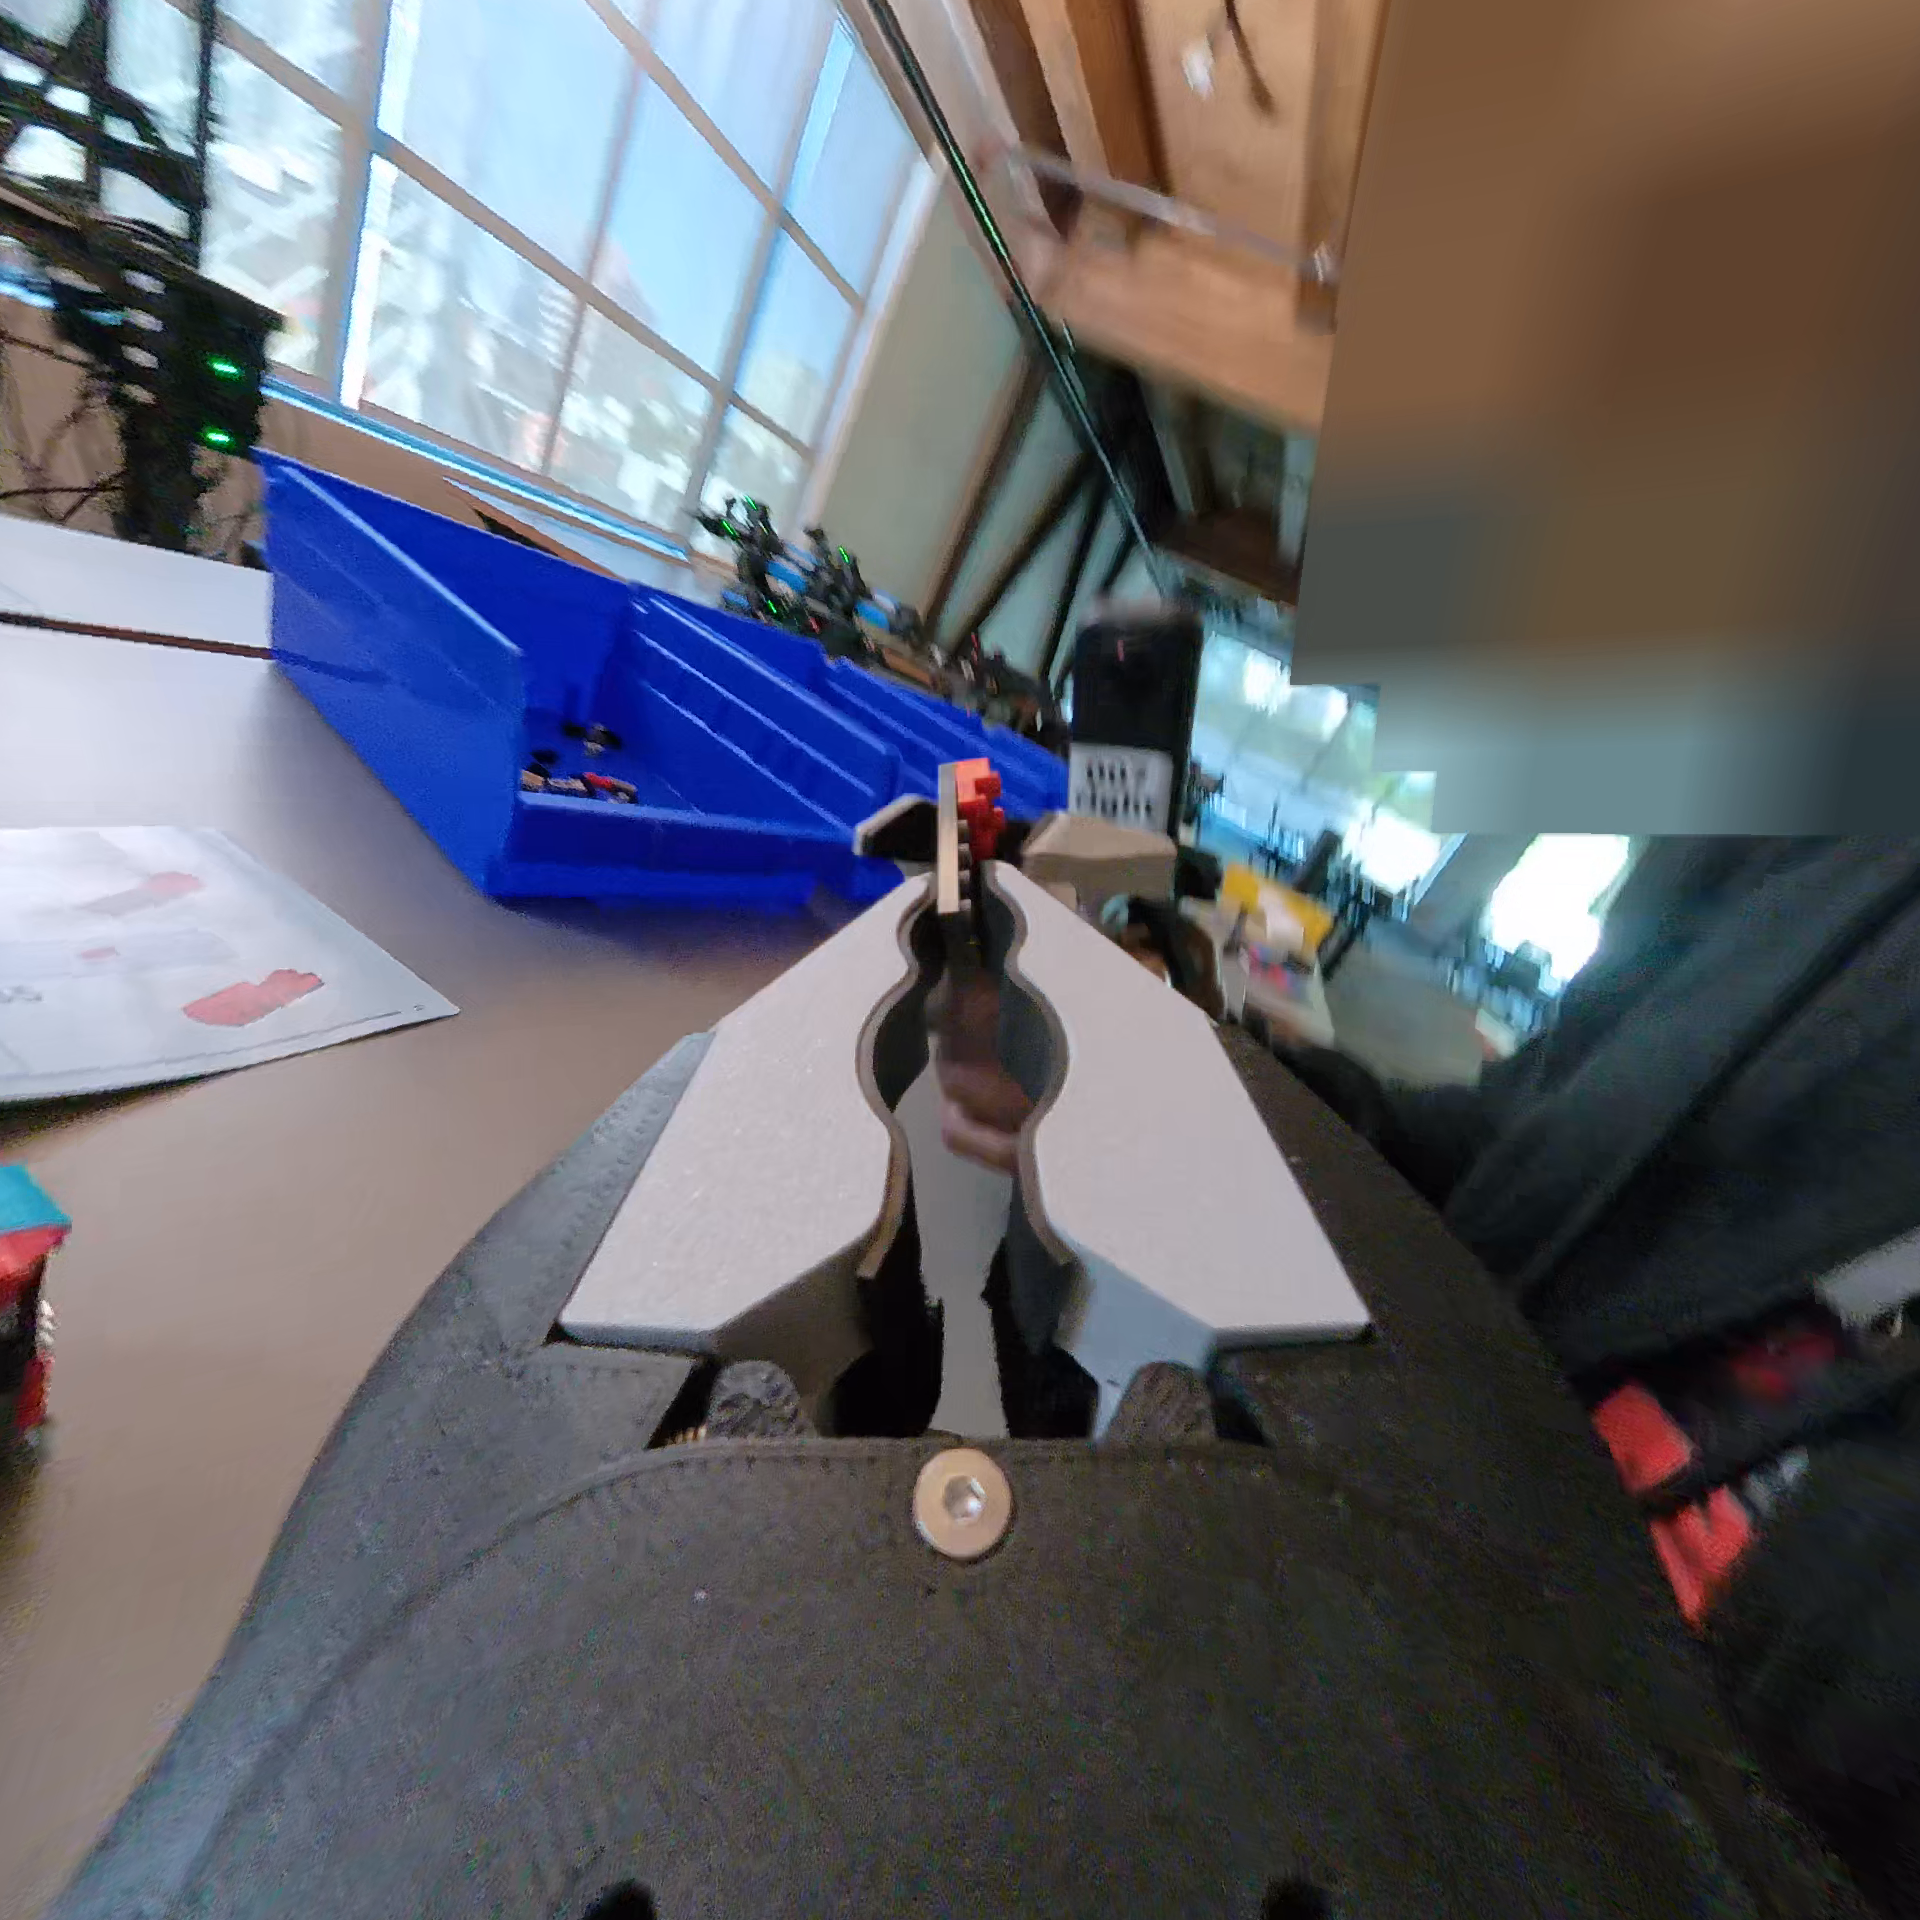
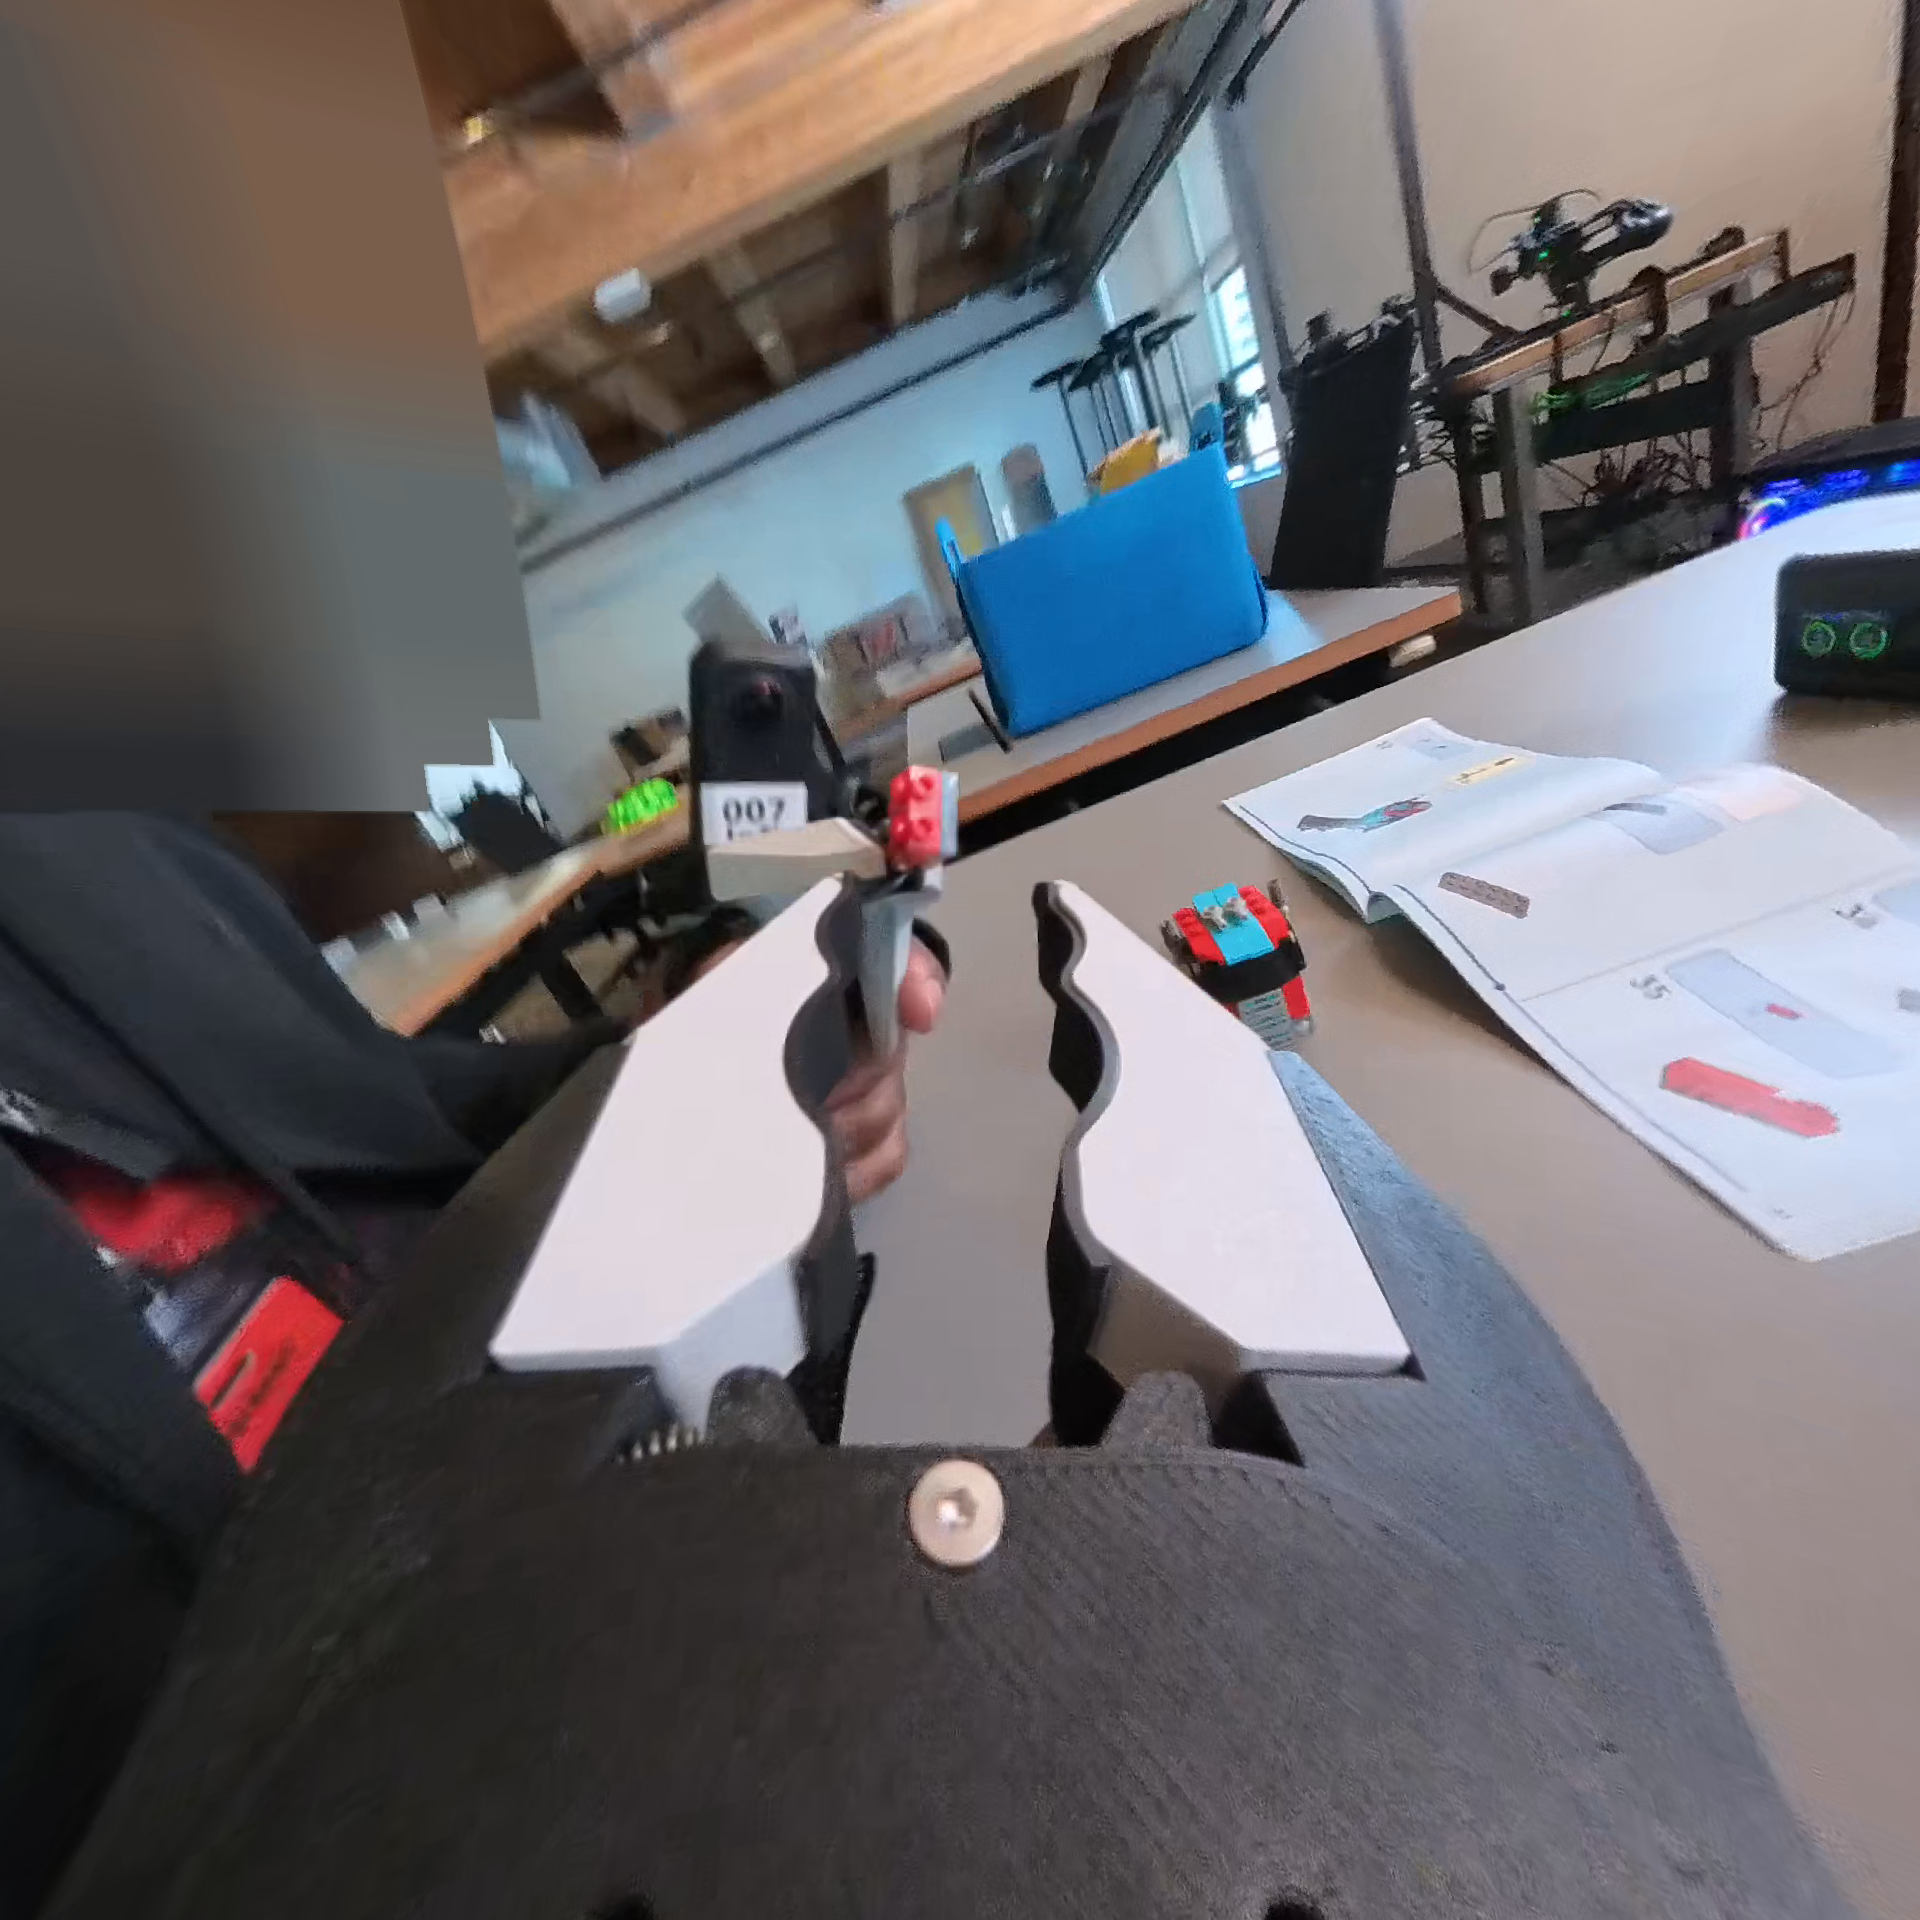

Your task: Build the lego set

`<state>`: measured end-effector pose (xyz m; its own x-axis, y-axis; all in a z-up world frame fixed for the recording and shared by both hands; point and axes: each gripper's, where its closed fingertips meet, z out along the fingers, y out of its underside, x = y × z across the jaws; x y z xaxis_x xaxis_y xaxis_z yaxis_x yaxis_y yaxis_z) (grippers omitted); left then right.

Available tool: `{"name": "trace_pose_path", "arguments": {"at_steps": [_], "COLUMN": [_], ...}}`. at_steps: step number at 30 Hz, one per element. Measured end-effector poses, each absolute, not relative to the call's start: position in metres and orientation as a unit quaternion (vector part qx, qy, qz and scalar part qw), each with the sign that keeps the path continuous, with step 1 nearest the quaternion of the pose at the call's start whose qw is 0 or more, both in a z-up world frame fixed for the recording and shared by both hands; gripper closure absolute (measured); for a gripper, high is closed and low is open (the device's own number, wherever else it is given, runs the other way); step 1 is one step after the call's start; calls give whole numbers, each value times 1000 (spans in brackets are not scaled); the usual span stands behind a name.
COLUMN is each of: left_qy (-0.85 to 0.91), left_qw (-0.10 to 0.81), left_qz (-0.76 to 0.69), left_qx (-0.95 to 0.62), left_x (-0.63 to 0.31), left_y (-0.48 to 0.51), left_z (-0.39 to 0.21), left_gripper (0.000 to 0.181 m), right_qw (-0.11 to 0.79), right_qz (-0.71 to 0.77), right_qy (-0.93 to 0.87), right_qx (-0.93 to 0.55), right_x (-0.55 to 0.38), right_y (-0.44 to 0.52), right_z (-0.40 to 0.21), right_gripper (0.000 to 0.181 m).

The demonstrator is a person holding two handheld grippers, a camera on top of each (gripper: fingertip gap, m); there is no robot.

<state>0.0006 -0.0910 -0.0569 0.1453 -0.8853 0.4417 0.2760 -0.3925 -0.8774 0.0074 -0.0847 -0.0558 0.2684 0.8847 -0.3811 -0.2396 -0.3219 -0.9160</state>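
Observation:
My left gripper (image 1: 961,883) is shut on a small assembly of red bricks on a thin grey plate (image 1: 975,805) and holds it in the air. In the right wrist view the same red assembly (image 2: 916,821) shows, pinched in the left gripper, just past my left finger. My right gripper (image 2: 940,904) is open and empty. Its fingertips (image 1: 1096,854) stand on either side of the held assembly, apart from it. A partly built red, blue and black model (image 2: 1236,956) stands on the table, to the right of my right gripper.
An open instruction booklet (image 2: 1610,935) lies on the grey table (image 2: 1558,1403); it also shows in the left wrist view (image 1: 156,935). Blue parts bins (image 1: 416,644) hold small loose pieces (image 1: 582,779). A black device (image 2: 1849,634) sits far right. A person's dark sleeve (image 1: 1662,1091) is close by.

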Motion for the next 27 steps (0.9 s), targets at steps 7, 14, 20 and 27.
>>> {"name": "trace_pose_path", "arguments": {"at_steps": [7,14,20,27], "left_qy": [78,69,82,121], "left_qw": [478,488,501,498], "left_qz": [-669,-667,-649,-624], "left_qx": [-563,-559,-566,-590], "left_x": [-4,3,10,16], "left_y": [-77,-81,-87,-89], "left_z": [-51,-55,-58,-63], "left_gripper": [177,177,176,162], "right_qw": [482,482,487,488], "right_qz": [610,643,652,662], "right_qy": [-134,-102,-74,-94], "right_qx": [-614,-587,-577,-560], "right_x": [-1,-3,0,8], "right_y": [-77,-80,-78,-82], "right_z": [-58,-47,-48,-44], "right_gripper": [150,160,171,172]}}
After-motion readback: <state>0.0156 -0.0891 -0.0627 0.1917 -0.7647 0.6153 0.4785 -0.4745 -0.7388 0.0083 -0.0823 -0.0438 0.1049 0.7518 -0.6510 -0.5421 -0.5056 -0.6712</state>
